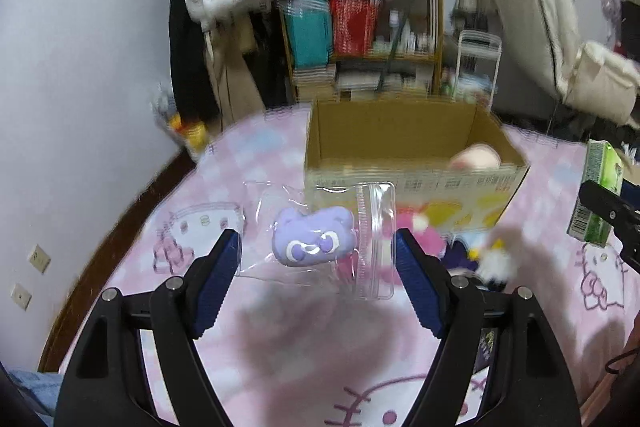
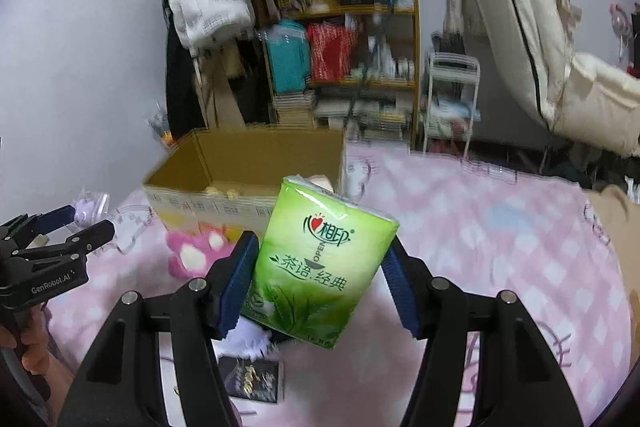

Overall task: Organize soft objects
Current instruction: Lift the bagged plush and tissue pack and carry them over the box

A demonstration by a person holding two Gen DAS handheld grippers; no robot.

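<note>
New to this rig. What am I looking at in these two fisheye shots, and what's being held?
No robot arm here: a person holds a two-finger gripper in each hand, with a camera on each looking along its fingers.

Left wrist view: the left gripper holds a clear zip bag with a purple cat-face toy inside, its pads at the bag's edges.

Right wrist view: the right gripper is shut on a green tissue pack, tilted. The left gripper also shows at that picture's left edge.

Both hang over a pink checked blanket. On it stands an open cardboard box with something soft and pale inside; a pink plush lies in front of the box.
</note>
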